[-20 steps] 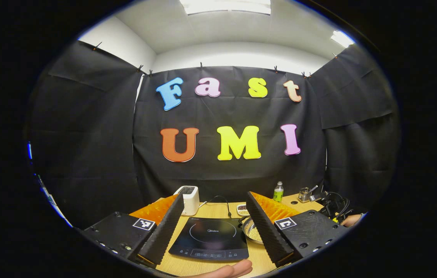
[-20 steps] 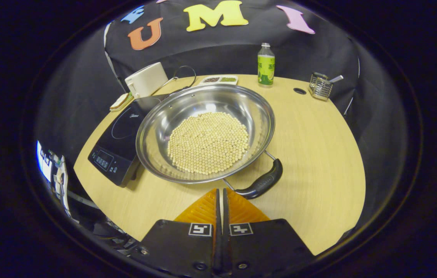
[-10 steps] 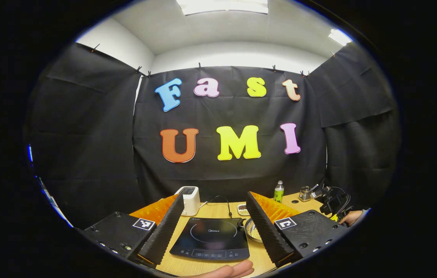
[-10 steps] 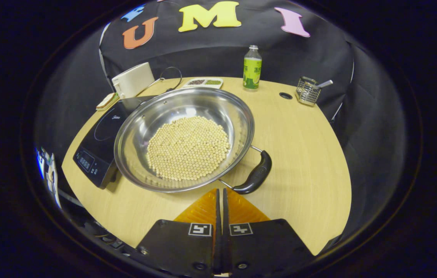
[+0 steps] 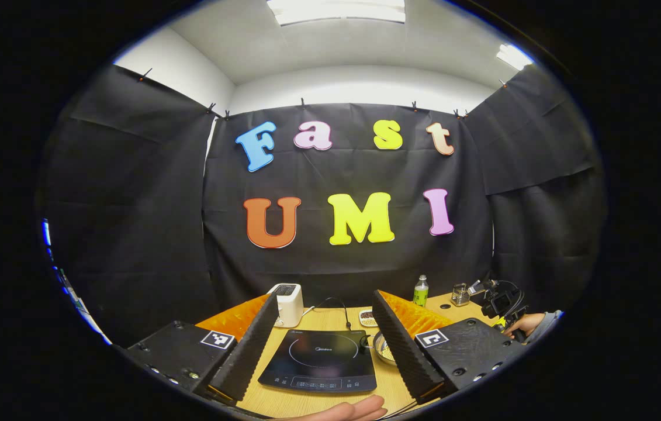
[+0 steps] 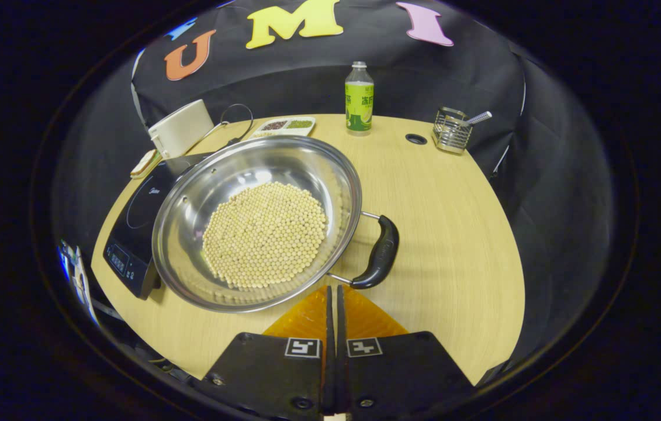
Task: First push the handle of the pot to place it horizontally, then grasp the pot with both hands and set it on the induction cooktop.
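Right gripper view: my right tool [image 6: 332,292] closed, empty, near pot [image 6: 257,219] handle [image 6: 378,252]; left tool [image 5: 321,345] open. Pot beside induction cooktop [image 6: 134,225]; lift pending.

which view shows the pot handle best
The right gripper view: the pot lies in full view with its handle unobstructed just ahead of the shut right claw. The left gripper view catches a sliver of the pot behind a finger of the open left claw.
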{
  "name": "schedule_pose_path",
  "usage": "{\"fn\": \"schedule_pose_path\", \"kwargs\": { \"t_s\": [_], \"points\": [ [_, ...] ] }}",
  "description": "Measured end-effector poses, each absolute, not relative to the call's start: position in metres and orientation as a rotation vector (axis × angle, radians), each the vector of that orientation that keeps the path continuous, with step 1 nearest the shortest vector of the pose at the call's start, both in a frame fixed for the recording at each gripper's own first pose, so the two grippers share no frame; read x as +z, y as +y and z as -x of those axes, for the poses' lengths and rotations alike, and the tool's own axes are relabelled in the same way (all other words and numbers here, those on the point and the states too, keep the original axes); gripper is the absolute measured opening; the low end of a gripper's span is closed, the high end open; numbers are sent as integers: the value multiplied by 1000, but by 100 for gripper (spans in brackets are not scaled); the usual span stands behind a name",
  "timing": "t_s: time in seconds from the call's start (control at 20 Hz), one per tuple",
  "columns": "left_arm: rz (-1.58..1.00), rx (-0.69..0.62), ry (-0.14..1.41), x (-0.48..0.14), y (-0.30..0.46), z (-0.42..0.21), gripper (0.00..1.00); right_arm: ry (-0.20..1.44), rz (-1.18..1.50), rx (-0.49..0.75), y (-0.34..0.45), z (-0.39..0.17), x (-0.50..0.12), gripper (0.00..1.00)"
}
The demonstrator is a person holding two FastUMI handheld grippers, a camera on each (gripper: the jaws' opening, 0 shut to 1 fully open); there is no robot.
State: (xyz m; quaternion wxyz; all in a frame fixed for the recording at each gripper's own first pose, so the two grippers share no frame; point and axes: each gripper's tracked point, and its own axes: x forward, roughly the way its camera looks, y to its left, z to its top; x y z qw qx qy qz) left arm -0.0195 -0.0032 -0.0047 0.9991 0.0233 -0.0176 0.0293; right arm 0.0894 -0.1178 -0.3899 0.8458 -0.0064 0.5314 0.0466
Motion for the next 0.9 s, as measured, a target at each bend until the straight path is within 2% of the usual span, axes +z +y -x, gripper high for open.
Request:
{"fn": "schedule_pose_path", "kwargs": {
  "t_s": [0.2,0.35,0.5,0.55,0.65,0.7,0.8,0.9],
  "points": [
    [-39,37,-28,-9,-9,23,96,1134,-14,76,-124,-99,-390,4],
    [-35,42,-22,-12,-9,22,96,1141,-3,46,-133,-108,-394,0],
    [-14,32,-11,-15,-15,17,96,1145,-14,32,-138,-115,-398,4],
    [-14,29,-7,-16,-17,15,96,1137,-19,20,-140,-120,-398,1],
    [-17,26,10,-23,-18,9,96,1122,-16,5,-145,-128,-398,4],
    [-19,24,19,-26,-20,6,96,1117,-12,3,-147,-131,-398,0],
    [-23,23,34,-31,-23,-4,96,1102,-8,-3,-150,-138,-395,4],
    [-19,39,51,-39,-26,-16,96,1068,-26,-27,-154,-148,-392,1]
  ]
}}
